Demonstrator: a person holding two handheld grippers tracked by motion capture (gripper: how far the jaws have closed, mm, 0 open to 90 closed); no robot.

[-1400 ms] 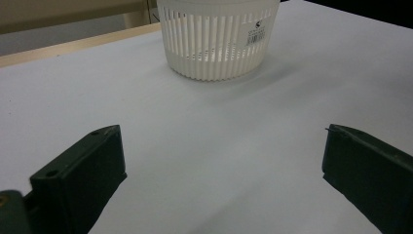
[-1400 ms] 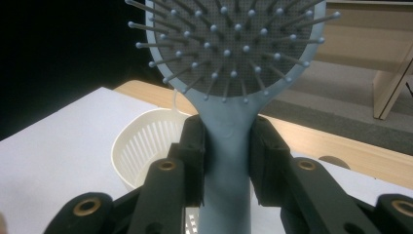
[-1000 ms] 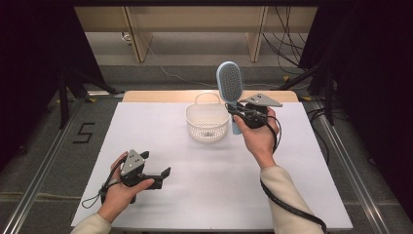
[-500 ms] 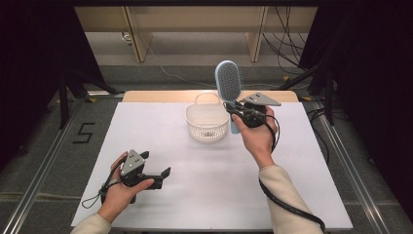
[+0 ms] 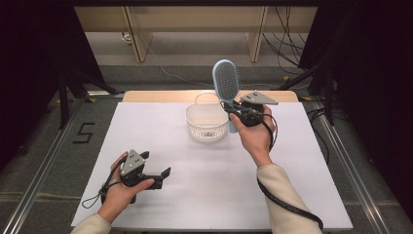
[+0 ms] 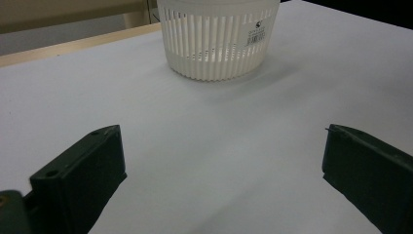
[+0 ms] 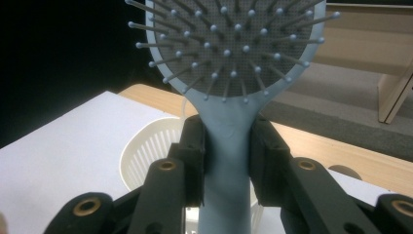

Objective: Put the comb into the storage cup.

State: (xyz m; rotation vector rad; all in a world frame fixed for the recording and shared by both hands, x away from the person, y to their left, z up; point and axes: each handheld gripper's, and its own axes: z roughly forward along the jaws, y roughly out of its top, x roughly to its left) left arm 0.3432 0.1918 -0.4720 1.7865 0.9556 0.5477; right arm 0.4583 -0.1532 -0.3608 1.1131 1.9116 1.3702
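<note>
Right gripper (image 5: pixel 233 108): clamped on brush (image 5: pixel 227 80) handle, held upright beside basket (image 5: pixel 207 122).
Left gripper (image 5: pixel 163 176): jaws wide, nothing held.

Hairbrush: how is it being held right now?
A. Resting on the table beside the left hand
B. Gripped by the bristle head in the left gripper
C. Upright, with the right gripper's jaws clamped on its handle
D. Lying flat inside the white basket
C. The right gripper has its jaws pressed on both sides of the handle of the hairbrush, bristle head up, beside the basket; the left gripper stands open over the table.
</note>
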